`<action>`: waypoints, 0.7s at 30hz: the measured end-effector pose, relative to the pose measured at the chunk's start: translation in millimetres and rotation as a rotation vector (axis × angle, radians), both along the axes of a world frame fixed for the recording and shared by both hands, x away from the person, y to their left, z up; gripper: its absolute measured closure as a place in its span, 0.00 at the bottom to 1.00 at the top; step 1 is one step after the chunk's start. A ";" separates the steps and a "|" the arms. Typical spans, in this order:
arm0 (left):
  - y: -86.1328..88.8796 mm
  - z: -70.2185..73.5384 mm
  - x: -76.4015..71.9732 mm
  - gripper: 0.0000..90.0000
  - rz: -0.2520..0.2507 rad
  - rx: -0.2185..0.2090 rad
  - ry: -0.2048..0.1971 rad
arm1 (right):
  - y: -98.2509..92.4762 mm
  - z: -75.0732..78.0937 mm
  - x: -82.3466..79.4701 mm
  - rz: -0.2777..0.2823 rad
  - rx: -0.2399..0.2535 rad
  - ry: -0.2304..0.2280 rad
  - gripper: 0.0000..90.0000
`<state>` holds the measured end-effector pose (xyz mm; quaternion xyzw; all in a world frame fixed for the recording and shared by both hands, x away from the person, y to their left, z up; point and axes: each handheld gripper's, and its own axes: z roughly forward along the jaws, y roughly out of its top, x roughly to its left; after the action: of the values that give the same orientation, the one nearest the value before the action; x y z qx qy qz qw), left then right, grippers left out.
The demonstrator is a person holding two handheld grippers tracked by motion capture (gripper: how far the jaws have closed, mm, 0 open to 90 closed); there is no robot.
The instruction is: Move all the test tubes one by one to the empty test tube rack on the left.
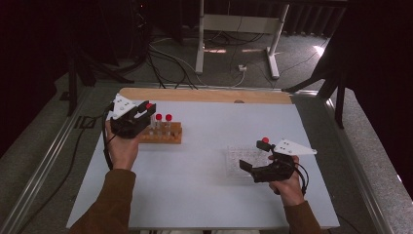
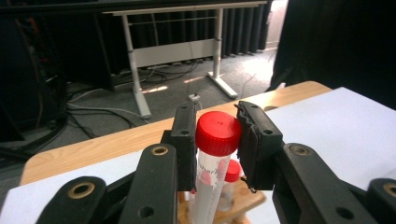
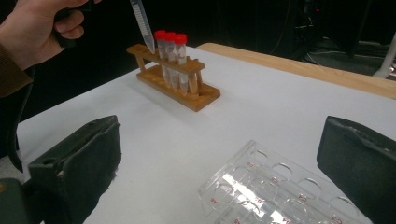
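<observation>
A: High view?
B: Left tongs [image 1: 141,113] grasp a red-capped tube [image 1: 148,106] above the wooden rack's [image 1: 171,138] left end; right tongs [image 1: 254,155], released, straddle the clear plastic rack [image 1: 234,157] on the table [image 1: 195,185]

A: Left gripper view?
B: Pads clenched on the tube just below its cap

A: Right gripper view?
B: Jaws apart; the tube's tip hangs over the wooden rack beside three capped tubes [image 3: 170,51]

tube [image 2: 205,186]: clear smooth plastic; cap glossy red plastic
wooden rack [image 3: 180,88]: bare light wood, matt
clear rack [image 3: 280,191]: transparent glossy plastic
table [image 1: 204,170]: white matt top; far edge pale wood
left tongs [image 2: 218,140]: black matt plastic; pads rough, frayed
</observation>
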<state>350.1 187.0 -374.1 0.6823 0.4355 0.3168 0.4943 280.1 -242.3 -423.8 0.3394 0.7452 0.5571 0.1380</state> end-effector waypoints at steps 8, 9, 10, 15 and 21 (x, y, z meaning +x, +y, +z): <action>13.4 -4.7 7.0 0.78 0.070 0.010 0.002 | -1.1 0.4 0.0 -0.002 0.001 0.001 0.00; 15.2 -5.7 8.2 0.78 0.080 0.011 0.006 | -1.0 0.3 0.0 -0.002 0.001 0.001 0.00; 16.4 -6.7 9.4 0.78 0.090 0.013 0.005 | -0.9 0.1 0.1 -0.001 0.003 0.003 0.00; 22.6 -11.9 15.2 0.78 0.130 0.014 0.016 | -1.3 0.6 -0.2 0.000 0.005 -0.001 0.00; 29.0 -17.7 20.7 0.78 0.164 0.011 0.031 | -2.9 0.2 0.2 -0.002 0.012 0.003 0.00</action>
<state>370.8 216.0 -391.9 0.6519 0.4959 0.3481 0.4560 280.2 -245.1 -423.6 0.3418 0.7419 0.5608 0.1354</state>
